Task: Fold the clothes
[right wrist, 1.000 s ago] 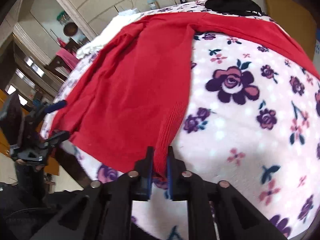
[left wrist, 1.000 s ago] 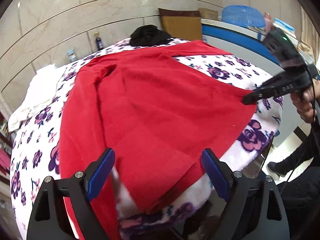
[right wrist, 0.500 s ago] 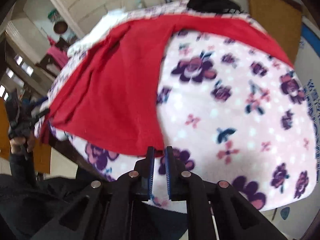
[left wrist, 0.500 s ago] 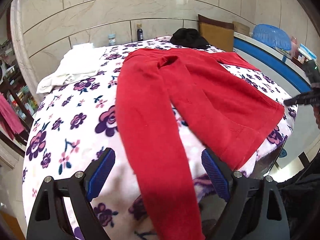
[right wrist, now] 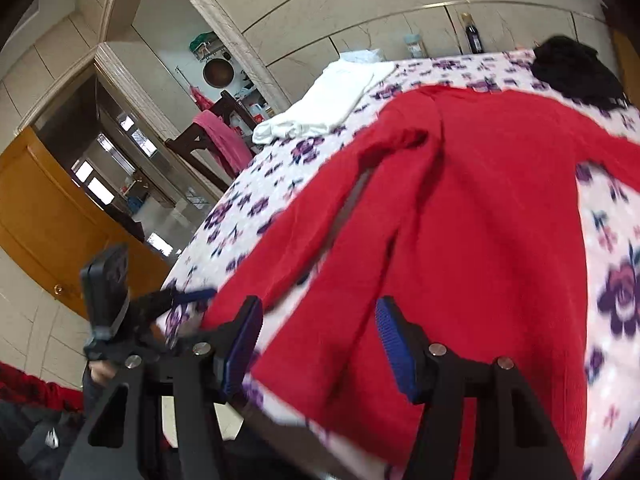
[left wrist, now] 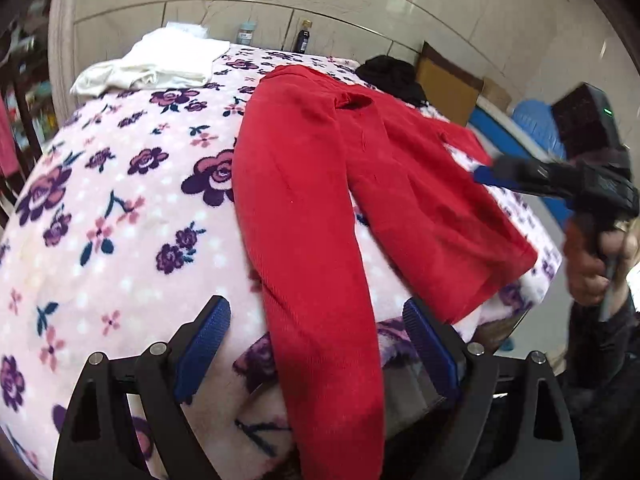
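We hold both grippers, left (left wrist: 316, 344) and right (right wrist: 318, 344), jaws spread and empty, over the red sweater (left wrist: 360, 184) on the floral blanket (left wrist: 112, 200). White cloth (left wrist: 160, 64), black garment (left wrist: 392, 76) and bottle (left wrist: 303, 40) sit beyond.

Red sweater (left wrist: 304, 208) matt ribbed knit; blanket (left wrist: 120, 208) fluffy fleece; wall (left wrist: 360, 4) glossy polished stone.

No legible text or labels
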Available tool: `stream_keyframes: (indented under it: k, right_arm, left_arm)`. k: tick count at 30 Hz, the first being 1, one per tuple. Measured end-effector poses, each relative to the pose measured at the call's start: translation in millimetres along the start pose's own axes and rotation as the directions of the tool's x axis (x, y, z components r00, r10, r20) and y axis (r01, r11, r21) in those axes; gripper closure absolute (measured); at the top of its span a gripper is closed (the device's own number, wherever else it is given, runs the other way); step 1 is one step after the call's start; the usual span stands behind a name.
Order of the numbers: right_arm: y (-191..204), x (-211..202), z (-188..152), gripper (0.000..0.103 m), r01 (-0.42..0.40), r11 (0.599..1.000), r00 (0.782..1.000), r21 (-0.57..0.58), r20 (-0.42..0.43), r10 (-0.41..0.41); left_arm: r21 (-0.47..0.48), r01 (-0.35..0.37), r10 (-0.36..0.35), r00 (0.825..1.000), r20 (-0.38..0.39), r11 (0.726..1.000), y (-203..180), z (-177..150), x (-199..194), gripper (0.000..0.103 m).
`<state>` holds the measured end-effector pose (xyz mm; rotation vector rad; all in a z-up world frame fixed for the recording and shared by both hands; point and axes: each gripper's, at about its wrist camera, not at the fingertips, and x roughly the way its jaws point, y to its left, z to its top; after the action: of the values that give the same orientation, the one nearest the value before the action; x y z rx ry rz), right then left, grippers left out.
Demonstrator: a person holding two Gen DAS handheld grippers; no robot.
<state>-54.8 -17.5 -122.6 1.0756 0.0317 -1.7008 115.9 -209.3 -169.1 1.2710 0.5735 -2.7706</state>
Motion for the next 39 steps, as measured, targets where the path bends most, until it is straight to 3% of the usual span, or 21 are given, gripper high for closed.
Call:
stream_keyframes:
  k: [5,10,13,16,22,24,25,28,33,39]
  right_arm:
    - [-11,65,52,0.042,-0.068,0.989,0.989,0.131,-0.122,0.084]
    - [58,91,35,0.042,-0.119,0.989,0.957,-0.087,-0.274,0.091]
    - [80,101,25,0.042,-0.101,0.987,0.95,-0.122,-0.306,0.059]
    - [81,123,34,0.042,-0.027,0.993,0.953,-0.118,-0.304,-0.01]
    - [94,171,32,0.044,0.09,0.981,0.895,-0.174,-0.417,-0.156]
    - [103,176,27,0.073,0.138,0.954,0.889,-0.267,-0.39,-0.238]
    - [105,175,27,0.096,0.131,0.952,0.89,-0.278,-0.391,-0.236]
    - [104,161,34,0.096,0.103,0.962,0.91,-0.254,-0.365,-0.194]
    - [97,127,53,0.096,-0.014,0.99,0.947,-0.142,-0.32,-0.032]
    - [98,114,63,0.096,-0.123,0.991,0.95,-0.059,-0.297,0.1]
  left_arm:
    - [-0.128,0.085,-0.09,0.996,-0.028,0.988,13,-2,1,0.012]
    - [-0.191,0.154,-0.156,0.988,0.005,0.969,27,-7,-13,0.012]
    - [-0.197,0.167,-0.172,0.985,-0.01,0.966,28,-8,-13,0.012]
    - [-0.201,0.152,-0.158,0.987,-0.014,0.968,27,-8,-10,0.012]
    - [-0.2,0.131,-0.137,0.99,-0.018,0.971,24,-8,-7,0.012]
    - [-0.193,0.131,-0.136,0.991,-0.012,0.972,22,-8,-7,0.012]
    - [-0.191,0.135,-0.138,0.99,-0.005,0.972,22,-8,-9,0.012]
    - [-0.181,0.139,-0.136,0.99,0.034,0.974,20,-4,-16,0.012]
    - [-0.146,0.134,-0.125,0.99,0.068,0.98,12,12,-19,0.012]
    - [-0.217,0.208,-0.197,0.978,0.072,0.954,11,37,1,0.012]
